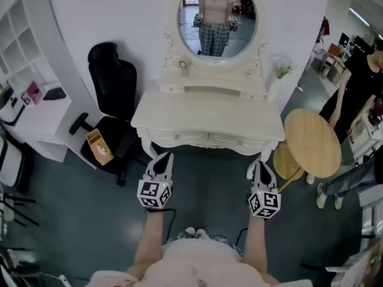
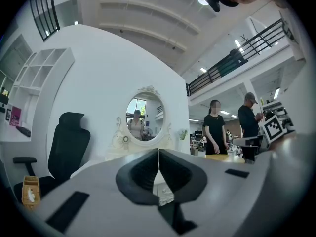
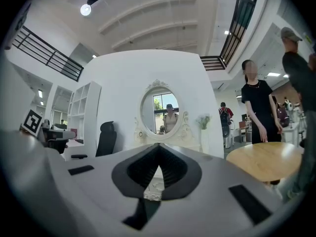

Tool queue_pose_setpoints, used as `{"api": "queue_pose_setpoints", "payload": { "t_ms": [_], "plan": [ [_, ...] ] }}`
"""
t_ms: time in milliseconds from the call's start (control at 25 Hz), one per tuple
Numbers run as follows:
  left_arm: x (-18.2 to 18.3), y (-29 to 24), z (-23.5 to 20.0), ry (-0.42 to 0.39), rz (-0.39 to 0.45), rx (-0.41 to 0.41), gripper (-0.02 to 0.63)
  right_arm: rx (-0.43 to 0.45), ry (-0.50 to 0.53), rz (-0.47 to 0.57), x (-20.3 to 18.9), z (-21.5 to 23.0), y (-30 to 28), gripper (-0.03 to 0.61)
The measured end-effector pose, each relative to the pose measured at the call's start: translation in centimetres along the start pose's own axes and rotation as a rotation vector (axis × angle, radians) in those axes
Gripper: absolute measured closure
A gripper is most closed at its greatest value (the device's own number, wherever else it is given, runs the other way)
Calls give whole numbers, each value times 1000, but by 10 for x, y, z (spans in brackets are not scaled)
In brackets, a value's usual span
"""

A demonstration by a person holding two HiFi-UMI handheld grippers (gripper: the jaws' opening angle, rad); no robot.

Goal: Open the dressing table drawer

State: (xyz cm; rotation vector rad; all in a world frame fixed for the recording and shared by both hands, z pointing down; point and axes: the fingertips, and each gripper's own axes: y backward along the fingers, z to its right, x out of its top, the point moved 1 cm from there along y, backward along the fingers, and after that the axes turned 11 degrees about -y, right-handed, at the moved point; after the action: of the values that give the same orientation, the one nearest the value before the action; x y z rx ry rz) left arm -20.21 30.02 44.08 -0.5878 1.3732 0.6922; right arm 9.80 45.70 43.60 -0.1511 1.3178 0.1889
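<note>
- Right now, nothing legible anywhere: print on the pink card (image 1: 33,92) by the shelf (image 1: 18,34) too small to read, and only black-and-white square markers (image 1: 154,194) on the two gripper cubes.
- Left gripper (image 1: 162,156): jaws pressed fully together, nothing held, tips just short of the dresser (image 1: 206,112) front and not touching it.
- Right gripper (image 1: 259,164): jaws likewise closed and empty, near the right end of that front.
- Two drawers (image 1: 176,137) side by side under the top, one small knob each, both flush and closed, straight ahead of the grippers.
- Drawer fronts mostly blocked by the closed jaws in both gripper views, just a sliver showing under the pads.
- One oval mirror (image 1: 216,20), top cut by the frame edge, person (image 1: 191,265) reflected in it.
- One black chair (image 1: 112,82) left of the dresser, one tan box (image 1: 99,146) on its seat, contents hard to make out.
- Two round tables (image 1: 312,142) at right, smaller one partly under the larger.
- One bystander (image 1: 359,82) cropped at the right edge.
</note>
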Motion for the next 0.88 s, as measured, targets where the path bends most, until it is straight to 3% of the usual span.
{"api": "queue_pose_setpoints", "payload": {
  "t_ms": [520, 880],
  "plan": [
    [-3, 5, 4, -8, 7, -7, 586, 6, -63, 1, -5, 0, 5, 565],
    [-6, 8, 1, 50, 19, -48, 571, -1, -64, -11, -7, 1, 7, 565]
  ]
}}
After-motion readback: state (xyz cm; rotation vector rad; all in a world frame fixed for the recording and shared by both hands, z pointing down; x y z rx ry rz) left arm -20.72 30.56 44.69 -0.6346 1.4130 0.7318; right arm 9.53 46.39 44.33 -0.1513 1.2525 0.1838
